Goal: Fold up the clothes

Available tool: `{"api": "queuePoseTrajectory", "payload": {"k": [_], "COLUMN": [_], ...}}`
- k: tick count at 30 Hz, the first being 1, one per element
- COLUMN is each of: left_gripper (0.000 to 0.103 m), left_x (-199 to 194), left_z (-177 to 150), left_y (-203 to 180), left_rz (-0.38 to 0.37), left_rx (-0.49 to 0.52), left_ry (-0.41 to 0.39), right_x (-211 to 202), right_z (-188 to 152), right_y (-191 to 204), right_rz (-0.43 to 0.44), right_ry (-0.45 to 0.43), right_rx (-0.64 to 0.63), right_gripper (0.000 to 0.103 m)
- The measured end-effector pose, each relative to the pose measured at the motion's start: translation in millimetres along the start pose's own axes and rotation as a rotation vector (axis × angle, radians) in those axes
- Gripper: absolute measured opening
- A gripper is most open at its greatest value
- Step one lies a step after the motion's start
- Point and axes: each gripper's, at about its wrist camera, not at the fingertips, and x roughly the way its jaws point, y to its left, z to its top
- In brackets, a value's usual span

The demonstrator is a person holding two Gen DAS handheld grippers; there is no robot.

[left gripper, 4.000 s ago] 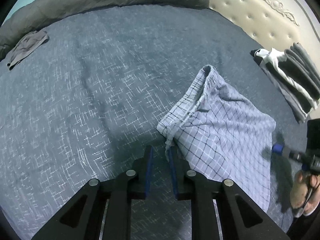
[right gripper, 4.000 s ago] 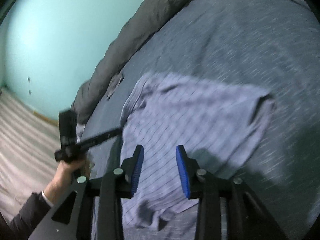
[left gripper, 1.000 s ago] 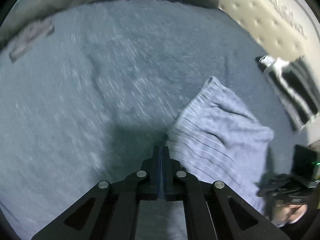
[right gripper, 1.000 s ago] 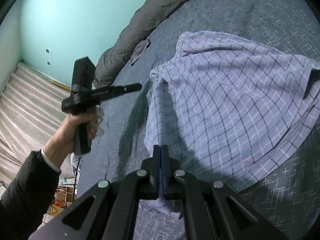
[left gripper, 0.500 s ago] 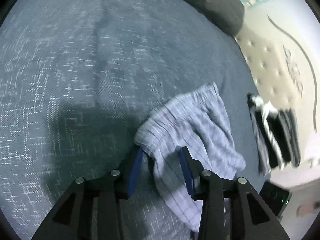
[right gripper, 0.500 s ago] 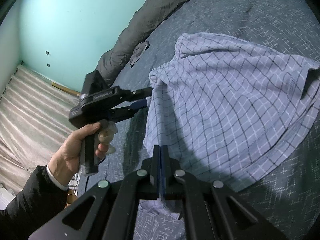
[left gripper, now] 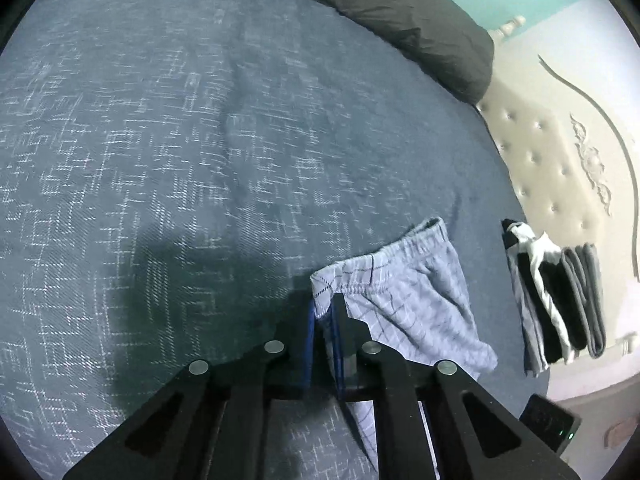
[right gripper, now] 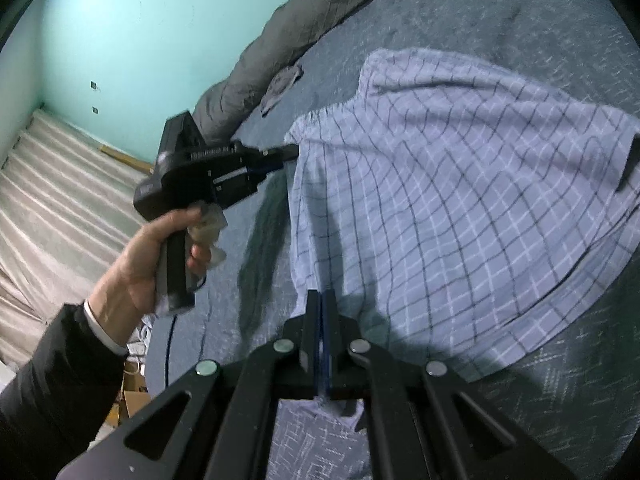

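Checked shorts [right gripper: 460,200] pinched by both closed grippers, left [left gripper: 323,320] on waistband at 9 o'clock, right [right gripper: 320,312] on hem at 6, presumably for folding.

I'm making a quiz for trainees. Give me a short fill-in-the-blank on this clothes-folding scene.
1. The left gripper is shut on the ____ of the checked shorts.
2. The shorts lie on a bed with a ____ cover.
3. The folded clothes sit beside the ____.

Missing words: waistband; blue; headboard
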Motion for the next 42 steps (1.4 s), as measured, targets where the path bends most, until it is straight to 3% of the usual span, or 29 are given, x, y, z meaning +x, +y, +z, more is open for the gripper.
{"api": "queuePoseTrajectory", "payload": {"k": [7,10,13,15,21,24,31,32,34,36,42], "left_gripper": [0.017,0.026,0.026,0.027,0.031,0.032,0.032,0.032,0.032,0.032,0.033], "left_x": [-0.7,-3.3,-13.0,-15.6,-17.4,-13.4,-12.1,-12.0,-11.7,-11.3,-13.9], "left_z": [1.5,3.6,0.2,-2.8,-17.9,-20.3,-30.0,-31.4,-34.2,-34.8,-35.6], "left_y": [-4.2,-4.8,-5.4,-10.6,-11.8,-13.1,-11.9,-11.7,-11.3,-11.2,-11.1], "left_rz": [0.004,0.013,0.036,0.039,0.029,0.022,0.035,0.037,0.041,0.044,0.055], "left_rx": [-0.003,-0.009,0.016,0.037,0.063,0.055,0.055,0.055,0.056,0.055,0.058], "left_ry": [-0.006,-0.018,-0.013,-0.006,0.009,0.013,0.03,0.032,0.037,0.04,0.039], "right_x": [-4.5,-22.3,-45.6,-65.4,-117.9,-133.1,-117.0,-115.4,-112.5,-111.8,-120.7], "right_z": [-2.8,-0.2,6.3,11.3,14.9,15.7,21.6,22.7,24.8,23.5,19.2], "right_y": [0.1,-3.6,-14.1,-31.5,-74.7,-91.5,-97.8,-96.4,-95.2,-100.5,-106.1], "right_rz": [0.029,0.053,0.047,-0.007,-0.225,-0.293,-0.296,-0.3,-0.317,-0.303,-0.308], "right_ry": [0.008,-0.044,-0.132,-0.21,-0.393,-0.438,-0.404,-0.404,-0.395,-0.39,-0.424], "right_rx": [0.006,0.023,0.051,0.098,0.219,0.273,0.285,0.275,0.255,0.271,0.302], "right_gripper": [0.004,0.004,0.004,0.005,0.033,0.034,0.034,0.031,0.012,0.004,0.003]}}
